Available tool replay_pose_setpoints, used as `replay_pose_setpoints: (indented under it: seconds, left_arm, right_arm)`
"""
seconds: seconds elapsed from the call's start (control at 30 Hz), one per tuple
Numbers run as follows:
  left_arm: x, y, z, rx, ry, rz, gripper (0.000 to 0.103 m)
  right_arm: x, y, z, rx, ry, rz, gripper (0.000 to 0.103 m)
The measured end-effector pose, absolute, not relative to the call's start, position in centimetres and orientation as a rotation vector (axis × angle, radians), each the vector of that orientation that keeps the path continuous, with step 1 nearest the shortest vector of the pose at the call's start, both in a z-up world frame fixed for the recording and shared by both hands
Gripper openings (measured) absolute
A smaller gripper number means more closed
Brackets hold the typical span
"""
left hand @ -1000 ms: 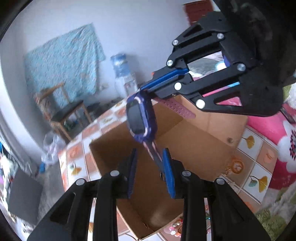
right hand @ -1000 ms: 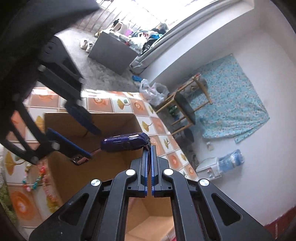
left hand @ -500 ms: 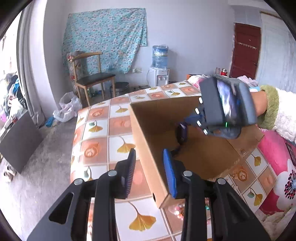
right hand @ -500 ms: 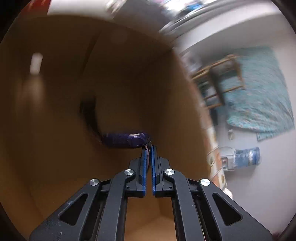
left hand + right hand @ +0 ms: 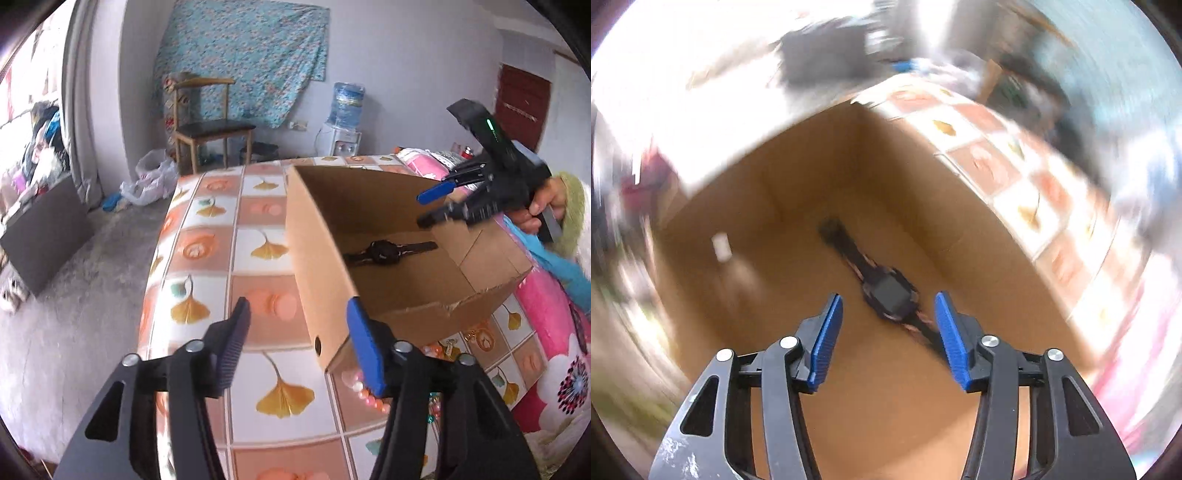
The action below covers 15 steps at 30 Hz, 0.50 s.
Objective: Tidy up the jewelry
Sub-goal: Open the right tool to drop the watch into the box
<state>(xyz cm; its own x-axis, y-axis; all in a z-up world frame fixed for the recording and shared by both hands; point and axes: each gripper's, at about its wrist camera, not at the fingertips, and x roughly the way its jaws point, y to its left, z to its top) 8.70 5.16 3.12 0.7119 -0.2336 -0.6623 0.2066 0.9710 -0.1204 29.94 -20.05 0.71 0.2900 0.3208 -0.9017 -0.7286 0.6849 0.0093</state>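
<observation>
Watch is lying in the box, both grippers' jaws just opened and empty, beads beside the box still left.

Chair: wooden, dark seat, against the back wall
Cloth: blue patterned, hanging on the wall behind the chair
Water dispenser: white, blue bottle on top, right of the chair
Door: dark red, far right

Brown cardboard box; dark watch inside it. Tablecloth beneath box: orange and white checks, yellow ginkgo leaves. Gripper pads blue.
</observation>
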Motion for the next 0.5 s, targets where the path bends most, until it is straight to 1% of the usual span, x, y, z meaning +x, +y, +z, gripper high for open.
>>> replay_pose_setpoints:
  seconds: [0.03, 0.07, 0.1, 0.13, 0.2, 0.23, 0.3, 0.37, 0.47, 0.5]
  left_arm:
    - [8.4, 5.4, 2.8, -0.061, 0.751, -0.24, 0.059]
    - [8.0, 5.6, 2.5, -0.089, 0.763, -0.25, 0.066]
    - [7.7, 5.9, 2.1, -0.121, 0.775, -0.26, 0.075]
    - [7.5, 6.0, 1.7, -0.144, 0.784, -0.26, 0.078]
    - [7.1, 6.1, 0.6, -0.183, 0.807, -0.244, 0.083]
    - [7.0, 6.1, -0.2, -0.208, 0.829, -0.228, 0.084]
    - [6.8, 6.2, -1.5, -0.26, 0.857, -0.209, 0.086]
    - [6.5, 6.3, -3.0, -0.319, 0.883, -0.194, 0.086]
    - [6.1, 6.5, -4.2, -0.377, 0.914, -0.173, 0.088]
    - [5.9, 6.6, -4.3, -0.387, 0.919, -0.176, 0.088]
  right_arm:
    - [30.3, -20.3, 0.7, -0.372, 1.096, 0.714, 0.045]
    - [30.7, -20.8, 0.6, -0.237, 1.155, 0.696, 0.043]
    - [31.4, -21.1, 0.2, -0.146, 1.202, 0.686, 0.042]
    - [31.7, -21.3, -0.5, -0.063, 1.255, 0.672, 0.036]
    - [32.1, -21.0, -2.4, 0.07, 1.368, 0.653, 0.028]
    - [32.2, -20.7, -3.4, 0.105, 1.413, 0.636, 0.023]
    - [32.5, -19.4, -5.3, 0.094, 1.475, 0.572, 0.018]
    - [33.1, -18.4, -6.6, 0.064, 1.504, 0.516, 0.017]
    - [34.2, -17.7, -8.2, 0.08, 1.54, 0.424, 0.009]
    - [34.4, -17.5, -7.9, 0.084, 1.524, 0.417, 0.011]
